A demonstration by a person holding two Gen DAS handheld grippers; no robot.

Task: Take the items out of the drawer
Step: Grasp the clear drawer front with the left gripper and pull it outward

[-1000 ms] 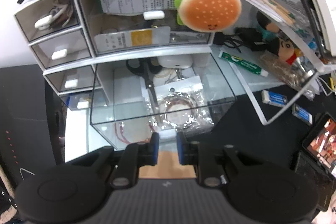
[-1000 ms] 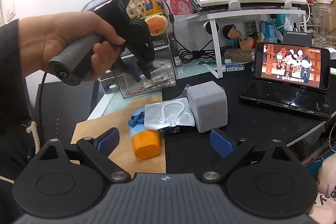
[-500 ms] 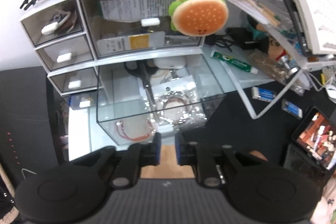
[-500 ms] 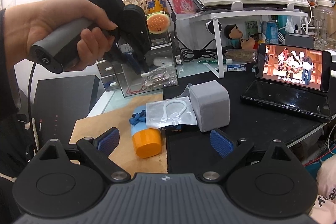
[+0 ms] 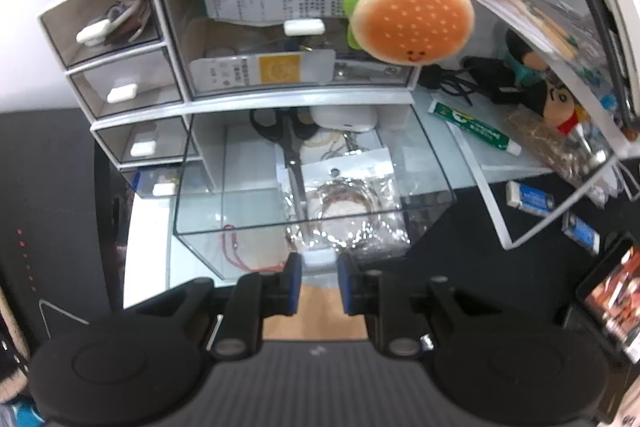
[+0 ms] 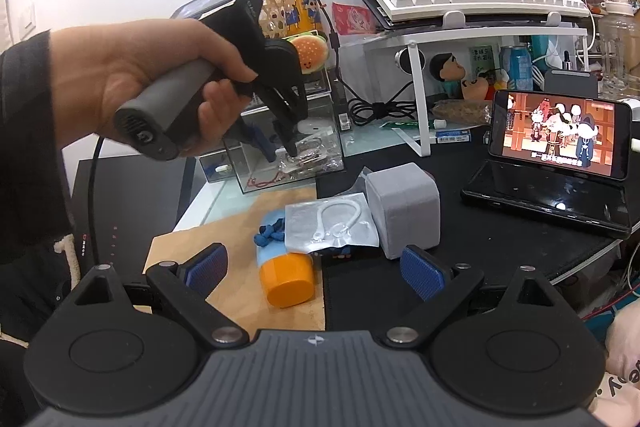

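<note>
A clear drawer (image 5: 224, 203) is pulled out of the white desk organizer (image 5: 176, 99). It holds black-handled scissors (image 5: 290, 151), a clear bag with a bracelet (image 5: 352, 203), a red cord (image 5: 236, 251) and a white case (image 5: 344, 117). My left gripper (image 5: 318, 281) hovers at the drawer's front edge, jaws a small gap apart, empty. It also shows in the right wrist view (image 6: 280, 151), held over the drawer (image 6: 320, 147). My right gripper (image 6: 314, 267) is wide open and empty above the desk.
On the desk lie an orange-capped bottle (image 6: 286, 277), a foil bag with a white hook (image 6: 330, 225), blue items (image 6: 268, 233) and a grey cube (image 6: 404, 209). A phone (image 6: 560, 135) stands at right. A burger plush (image 5: 408, 17) hangs over the organizer.
My left gripper has moved closer to the drawer front and its jaws have parted a little. The right gripper has not moved.
</note>
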